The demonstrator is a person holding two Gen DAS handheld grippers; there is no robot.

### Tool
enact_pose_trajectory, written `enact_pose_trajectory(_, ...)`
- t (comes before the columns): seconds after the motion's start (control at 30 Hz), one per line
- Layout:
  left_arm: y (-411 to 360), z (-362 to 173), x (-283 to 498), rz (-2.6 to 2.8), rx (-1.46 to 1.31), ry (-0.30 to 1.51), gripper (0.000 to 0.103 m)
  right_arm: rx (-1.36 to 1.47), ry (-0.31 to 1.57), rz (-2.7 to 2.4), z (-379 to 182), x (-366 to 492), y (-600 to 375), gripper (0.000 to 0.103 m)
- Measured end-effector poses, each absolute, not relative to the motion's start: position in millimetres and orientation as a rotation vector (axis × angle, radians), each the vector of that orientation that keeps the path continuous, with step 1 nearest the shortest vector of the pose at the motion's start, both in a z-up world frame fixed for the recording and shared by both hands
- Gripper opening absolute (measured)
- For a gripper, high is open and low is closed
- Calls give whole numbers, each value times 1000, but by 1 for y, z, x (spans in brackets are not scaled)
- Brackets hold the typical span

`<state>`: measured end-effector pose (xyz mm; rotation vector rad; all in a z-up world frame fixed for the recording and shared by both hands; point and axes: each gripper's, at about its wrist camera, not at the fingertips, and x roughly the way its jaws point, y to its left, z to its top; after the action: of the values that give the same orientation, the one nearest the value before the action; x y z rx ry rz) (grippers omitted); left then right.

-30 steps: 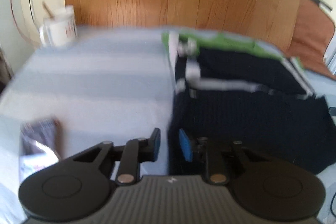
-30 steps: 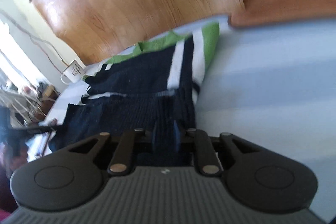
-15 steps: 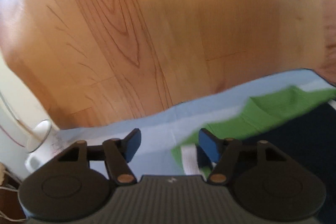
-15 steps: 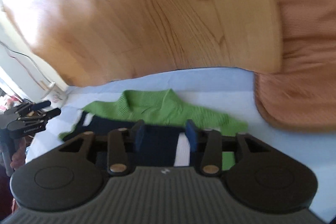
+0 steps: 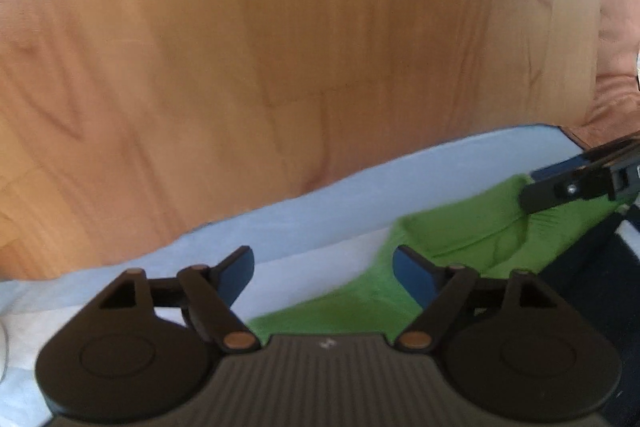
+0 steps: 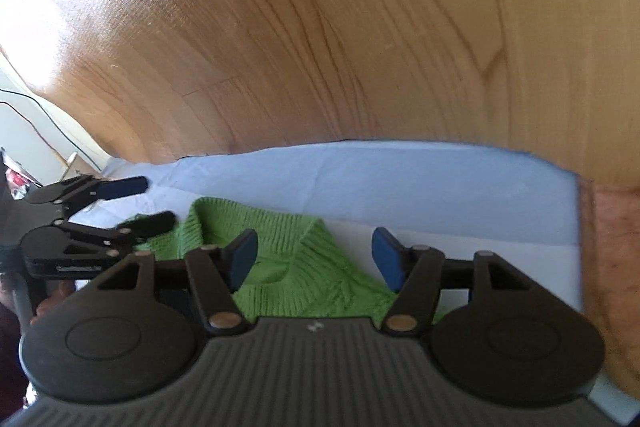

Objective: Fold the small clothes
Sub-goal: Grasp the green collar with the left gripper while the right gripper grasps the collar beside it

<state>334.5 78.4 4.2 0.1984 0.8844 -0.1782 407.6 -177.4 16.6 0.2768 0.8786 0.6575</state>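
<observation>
A small knitted sweater lies on the bed with its green collar (image 6: 280, 223) toward the headboard; its green shoulder (image 5: 460, 239) and navy body (image 5: 580, 267) show in the left wrist view. My right gripper (image 6: 314, 259) hovers over the collar, jaws opening, pads clear of the knit. My left gripper (image 5: 324, 273) is over the sweater's left shoulder edge, jaws also opening, nothing pressed between the pads. Each gripper shows in the other's view: the left gripper (image 6: 158, 199) at the left of the collar, the right gripper (image 5: 530, 187) at the far right.
A wooden headboard (image 6: 320, 47) rises right behind the light blue sheet (image 6: 400, 179). A brown cushion (image 6: 612, 227) lies at the right edge of the bed. Cables (image 6: 36, 123) run along the wall at left. A hand (image 6: 48, 303) holds the left gripper.
Both grippers moved from the sweater's navy lower part up to its green collar near the headboard. Their jaws went from nearly shut to wide apart, the right one letting go of navy fabric.
</observation>
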Motion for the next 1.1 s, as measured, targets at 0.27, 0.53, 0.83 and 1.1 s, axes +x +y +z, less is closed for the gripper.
enact_pose_trajectory(0.27,57,-4,350,-138,266,947,77,263,799,686,12,397,-183,66)
enact_pose_trajectory(0.53,28,-12,354,-172,316,941,72,320,774,716,7,398,-193,55)
enact_pose_trajectory(0.83,29,-13,351,-229,306,903,10,186,770,689,10,394,-175,17)
enact_pose_trajectory(1.1,34,28,304,-206,283,755,9,171,644,702,59,343,-180,15)
